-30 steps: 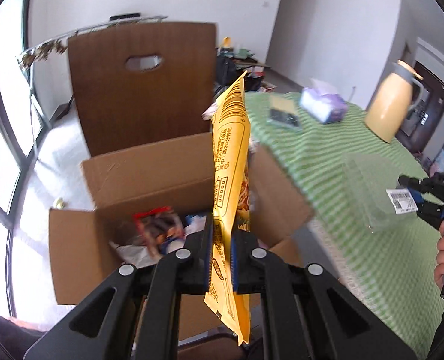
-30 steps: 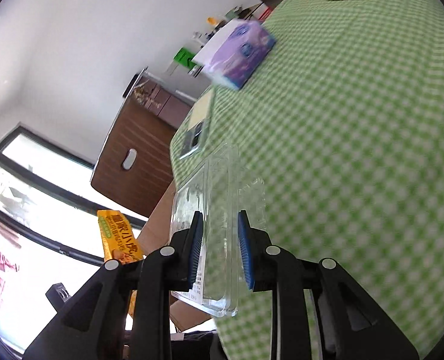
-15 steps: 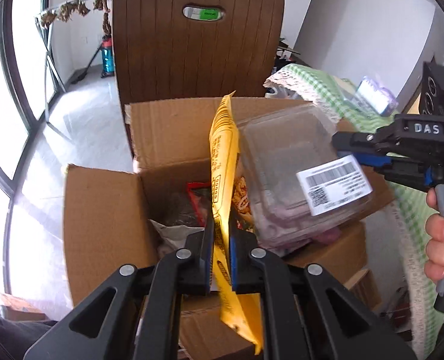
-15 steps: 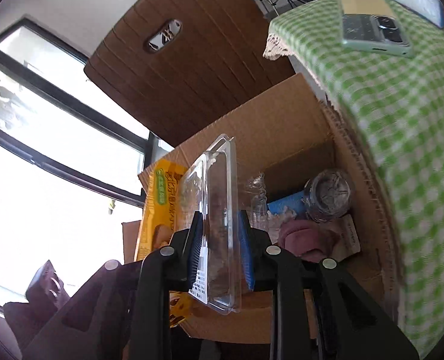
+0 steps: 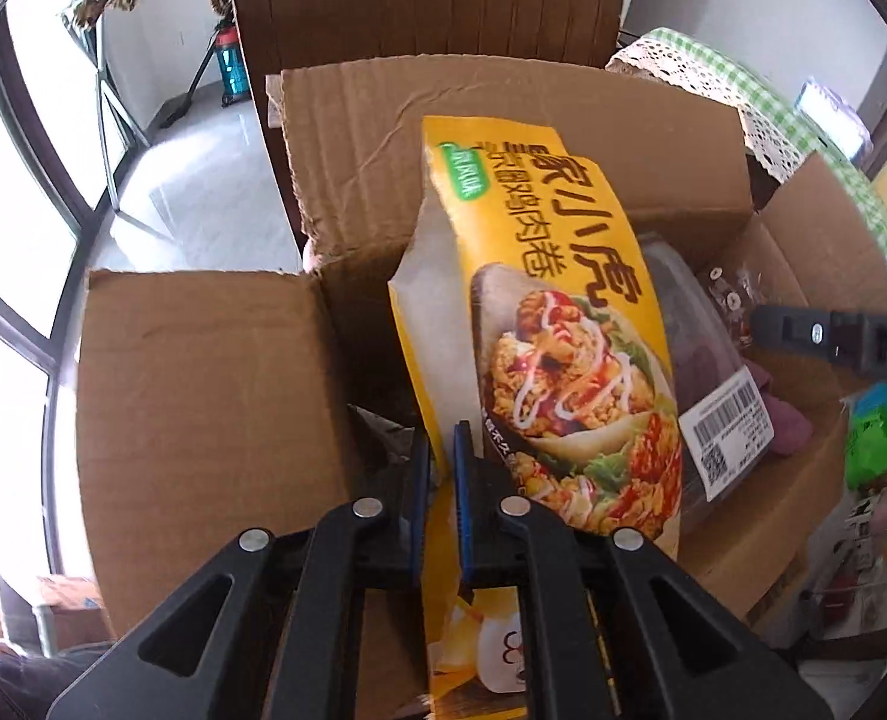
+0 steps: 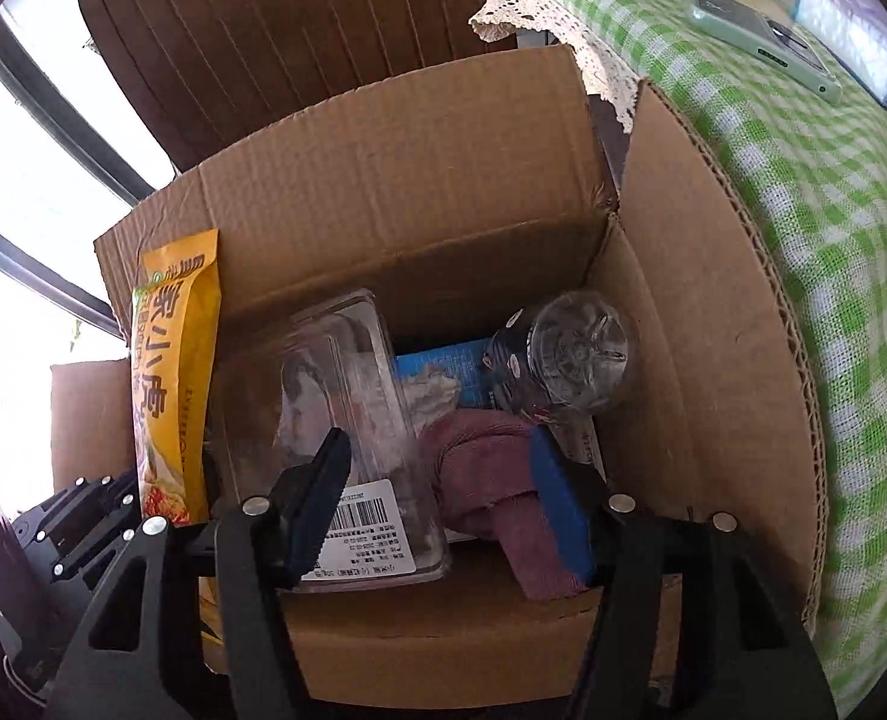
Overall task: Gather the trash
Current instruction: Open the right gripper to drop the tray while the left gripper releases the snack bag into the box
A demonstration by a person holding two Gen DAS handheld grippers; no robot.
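Two tongs are working over the cardboard box [image 6: 443, 210]: the right gripper [image 6: 437, 504] is hanging spread apart above the clear tray [image 6: 353, 420] lying inside, while the left gripper [image 5: 440, 480] is pinching the yellow wrapper [image 5: 539, 330], which looks due for dropping next.

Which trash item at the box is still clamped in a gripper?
The yellow snack wrapper: the left gripper is shut on its edge. The clear clamshell container lies loose in the cardboard box, the right gripper open above it.

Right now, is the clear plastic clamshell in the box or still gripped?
In the brown cardboard box: clear plastic clamshell rests on trash there, right gripper open around nothing.
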